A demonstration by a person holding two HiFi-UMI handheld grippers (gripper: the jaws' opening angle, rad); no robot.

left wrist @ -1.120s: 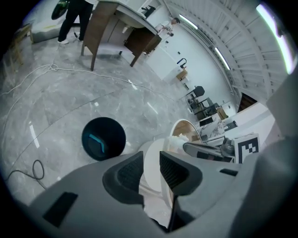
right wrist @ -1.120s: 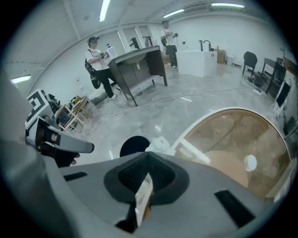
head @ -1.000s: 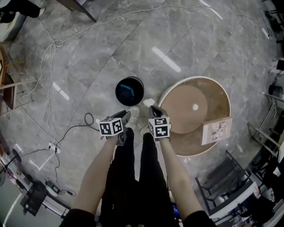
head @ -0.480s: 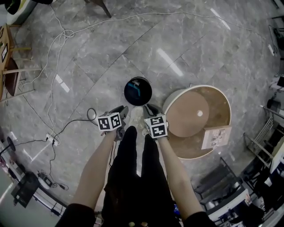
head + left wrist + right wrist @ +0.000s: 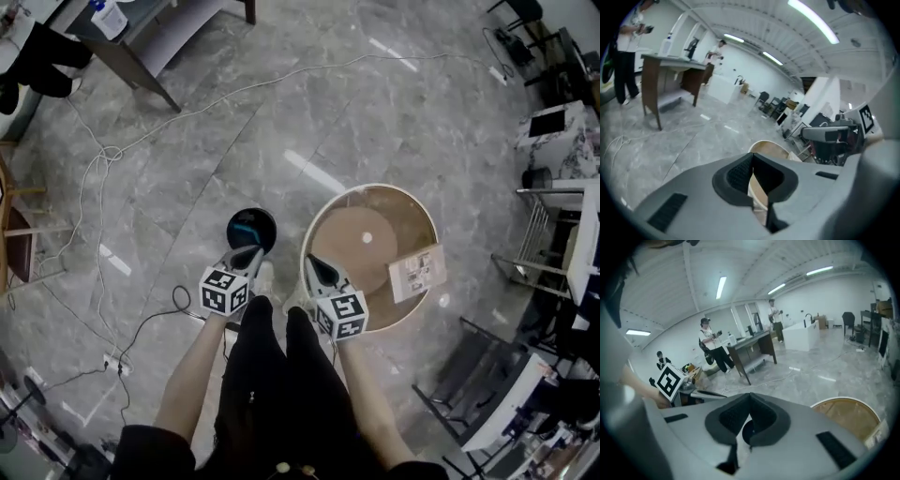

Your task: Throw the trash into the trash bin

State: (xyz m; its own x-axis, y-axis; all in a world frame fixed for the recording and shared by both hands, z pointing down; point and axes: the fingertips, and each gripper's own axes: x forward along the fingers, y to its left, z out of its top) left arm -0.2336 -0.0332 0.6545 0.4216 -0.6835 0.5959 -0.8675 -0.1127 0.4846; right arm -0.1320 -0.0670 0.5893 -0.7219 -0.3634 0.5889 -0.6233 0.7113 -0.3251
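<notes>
- Left gripper (image 5: 247, 254): jaws fully together, pad against pad, nothing pinched. Left gripper view shows only floor and table rim past the tips.
- Right gripper (image 5: 316, 265): same state, clamped on itself, empty. Right gripper view shows a dark round mouth just past the closed tips.
- Both held side by side in front of the person's black trousers (image 5: 281, 375), marker cubes facing up, tips angled forward and down, a clear gap between the two.
- Trash bin (image 5: 251, 230): small, round, black, upright on the floor just ahead of the left gripper's tips. Teal patch inside; cannot tell what it is.
- Bin close beside the left edge of the round table (image 5: 412, 220), not visibly touching it.
- Round table: white rim, brown top, paler brown disc in the middle. In head view the right gripper's tips overlap its near-left rim; contact cannot be judged.
- Printed card-coloured box (image 5: 417, 272): on the table's right edge, hanging partly over the rim.
- Grey marble floor (image 5: 375, 112) all round, with streaks of lamp glare.
- White cable (image 5: 98, 187): long loops across the floor, left of the bin.
- Black cable (image 5: 178, 302): small loop near the left forearm.
- Dark-legged work table (image 5: 141, 56): far upper left, well apart from the bin, with a bottle (image 5: 111, 17) on top.
- Two people (image 5: 710, 345) standing at that table in right gripper view.
</notes>
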